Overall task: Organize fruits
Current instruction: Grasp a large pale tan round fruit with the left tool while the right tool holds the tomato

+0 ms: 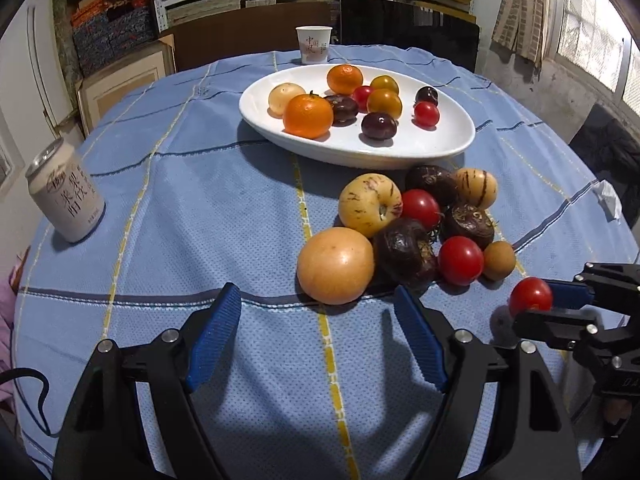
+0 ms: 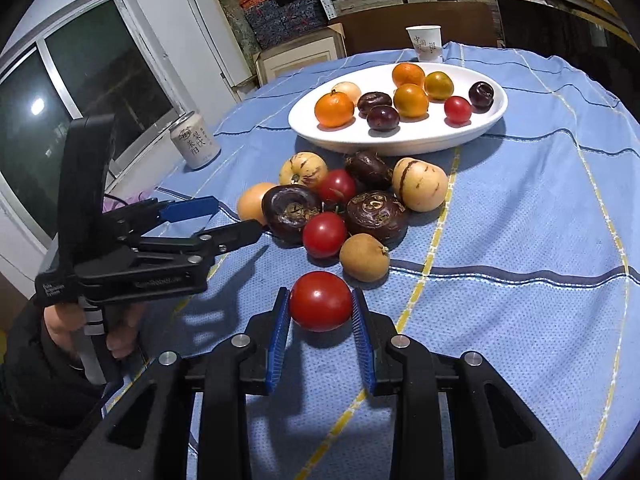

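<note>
A white oval plate (image 1: 436,148) (image 2: 472,136) at the far side of the table holds oranges, dark plums, small red tomatoes and pale fruits. In front of it a loose pile lies on the blue cloth: a large pale orange fruit (image 1: 335,265), striped yellow melons, dark water chestnuts (image 2: 292,212) and red tomatoes. My right gripper (image 2: 321,307) is shut on a red tomato (image 2: 320,301) (image 1: 530,295), just above the cloth near the pile. My left gripper (image 1: 318,308) is open and empty, just short of the large pale orange fruit.
A white drink can (image 1: 66,196) (image 2: 195,141) stands at the table's left. A paper cup (image 1: 314,45) (image 2: 426,42) stands behind the plate. A crumpled tissue (image 1: 608,198) lies at the right edge. Shelves and boxes stand behind the table.
</note>
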A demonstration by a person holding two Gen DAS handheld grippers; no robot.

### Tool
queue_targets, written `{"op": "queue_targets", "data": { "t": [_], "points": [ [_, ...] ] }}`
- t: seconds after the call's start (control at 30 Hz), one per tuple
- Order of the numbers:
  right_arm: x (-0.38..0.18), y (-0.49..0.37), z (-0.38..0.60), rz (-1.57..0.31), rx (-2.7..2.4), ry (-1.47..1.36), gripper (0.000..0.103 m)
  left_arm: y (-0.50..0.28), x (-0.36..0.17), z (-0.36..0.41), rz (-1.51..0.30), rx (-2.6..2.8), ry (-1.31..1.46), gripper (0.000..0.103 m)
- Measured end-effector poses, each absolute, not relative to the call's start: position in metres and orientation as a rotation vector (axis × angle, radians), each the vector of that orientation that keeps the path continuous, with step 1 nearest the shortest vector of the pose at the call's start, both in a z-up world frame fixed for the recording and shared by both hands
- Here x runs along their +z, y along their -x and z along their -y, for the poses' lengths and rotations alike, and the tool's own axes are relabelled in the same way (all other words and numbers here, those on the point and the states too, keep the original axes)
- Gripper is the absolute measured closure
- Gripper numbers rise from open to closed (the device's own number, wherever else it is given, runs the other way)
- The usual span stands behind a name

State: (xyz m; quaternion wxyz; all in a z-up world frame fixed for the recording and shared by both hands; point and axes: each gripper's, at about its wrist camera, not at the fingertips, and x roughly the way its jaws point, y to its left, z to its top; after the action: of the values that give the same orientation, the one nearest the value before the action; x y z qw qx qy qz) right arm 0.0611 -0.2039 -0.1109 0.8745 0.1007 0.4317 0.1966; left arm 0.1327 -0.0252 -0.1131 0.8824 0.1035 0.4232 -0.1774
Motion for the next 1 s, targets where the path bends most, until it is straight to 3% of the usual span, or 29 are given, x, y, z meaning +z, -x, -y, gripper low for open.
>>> {"op": "queue_targets", "data": {
  "t": [0.5, 0.6, 0.73, 1.0],
  "points": [
    [-0.091, -0.032, 0.229, -0.738, 0.34, -0.24, 0.072, -0.151, -0.121, 0.041, -0.876, -0.298, -0.305, 0.029],
    [-0.092, -0.028, 0.226, -0.743, 0.331, -0.211, 0.072, -0.153, -0.122, 0.045, -0.874, -0.305, -0.308, 0.039],
    [-0.093, -0.029, 0.226, -0.749, 0.335, -0.21, 0.072, -0.151, -0.123, 0.051, -0.871, -0.345, -0.311, 0.061],
    [-0.096, -0.031, 0.228, -0.759, 0.329, -0.226, 0.072, -0.148, -0.122, 0.049, -0.87, -0.348, -0.288, 0.061]
  ]
}}
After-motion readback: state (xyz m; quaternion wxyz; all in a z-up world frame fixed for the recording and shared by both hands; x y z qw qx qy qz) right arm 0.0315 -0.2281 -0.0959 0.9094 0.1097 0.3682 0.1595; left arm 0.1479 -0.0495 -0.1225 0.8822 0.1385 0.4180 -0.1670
